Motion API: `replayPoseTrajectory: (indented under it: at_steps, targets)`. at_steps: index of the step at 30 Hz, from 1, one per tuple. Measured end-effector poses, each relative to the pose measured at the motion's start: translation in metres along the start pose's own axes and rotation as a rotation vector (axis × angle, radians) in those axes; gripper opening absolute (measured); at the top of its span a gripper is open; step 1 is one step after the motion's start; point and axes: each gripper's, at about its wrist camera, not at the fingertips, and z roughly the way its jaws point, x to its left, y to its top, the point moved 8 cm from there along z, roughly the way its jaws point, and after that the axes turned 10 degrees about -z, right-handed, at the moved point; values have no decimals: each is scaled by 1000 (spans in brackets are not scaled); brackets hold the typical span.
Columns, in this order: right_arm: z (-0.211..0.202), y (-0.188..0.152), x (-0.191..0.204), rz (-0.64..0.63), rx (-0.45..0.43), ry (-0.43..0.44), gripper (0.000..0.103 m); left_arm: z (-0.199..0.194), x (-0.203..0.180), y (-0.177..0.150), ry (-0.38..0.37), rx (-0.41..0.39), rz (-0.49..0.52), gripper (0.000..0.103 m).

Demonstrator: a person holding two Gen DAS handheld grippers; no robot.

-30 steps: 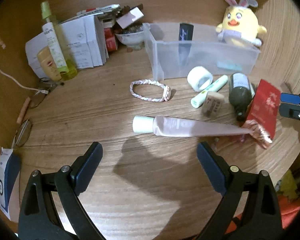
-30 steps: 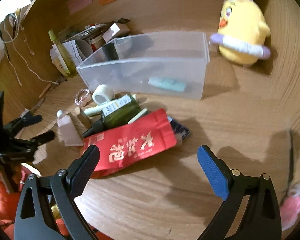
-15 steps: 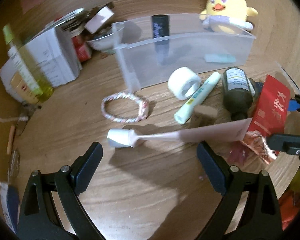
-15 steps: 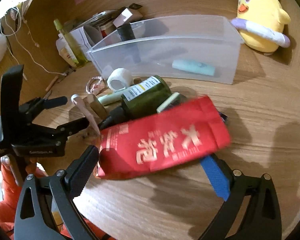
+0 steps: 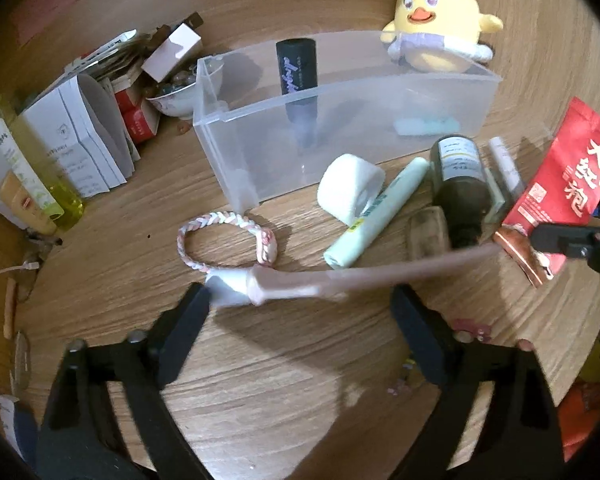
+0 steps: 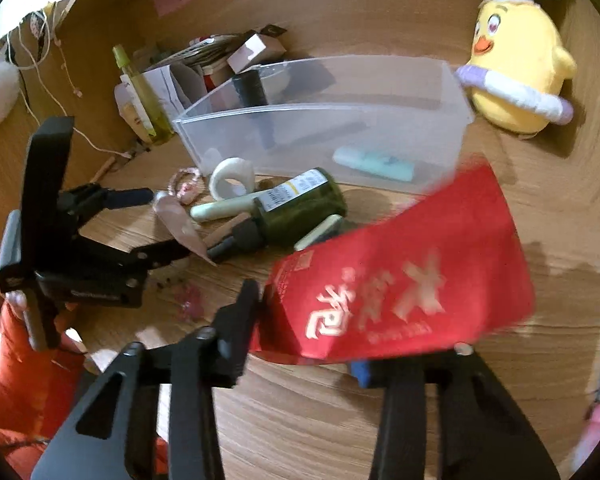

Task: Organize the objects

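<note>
My right gripper is shut on a red foil pouch and holds it tilted above the table, in front of the clear plastic bin. The pouch also shows in the left wrist view. My left gripper is open, its jaws either side of a long pink tube with a white cap; the tube is blurred and I cannot tell if the jaws touch it. A green bottle, a mint tube, a tape roll and a braided bracelet lie near the bin.
The bin holds a black tube and a mint item. A yellow plush chick sits behind it. Papers, boxes, a small bowl and a yellow-green spray bottle crowd the far left. A wooden wall rises behind.
My right gripper closed on the red pouch and lifted it off the pile. My left gripper moved forward until the pink tube lay between its jaws, and the tube shifted.
</note>
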Motion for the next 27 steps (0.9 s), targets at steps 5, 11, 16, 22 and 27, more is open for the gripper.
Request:
replayPoseTrajectory:
  at_steps: [5, 11, 16, 22, 27]
  targets:
    - [-11, -3, -14, -4, -6, -20, 23, -8, -3, -1, -6, -1, -3, 38]
    - [-21, -3, -23, -3, -32, -46, 21, -19, -5, -9, -48, 13, -12, 27]
    - [-24, 1, -28, -1, -44, -59, 21, -37, -12, -20, -36, 9, 24, 27]
    - [-19, -1, -29, -3, -36, -53, 21, -51, 0, -10, 6, -48, 18, 76]
    - [-18, -3, -29, 4, -40, -47, 21, -27, 17, 1, -52, 12, -116, 77]
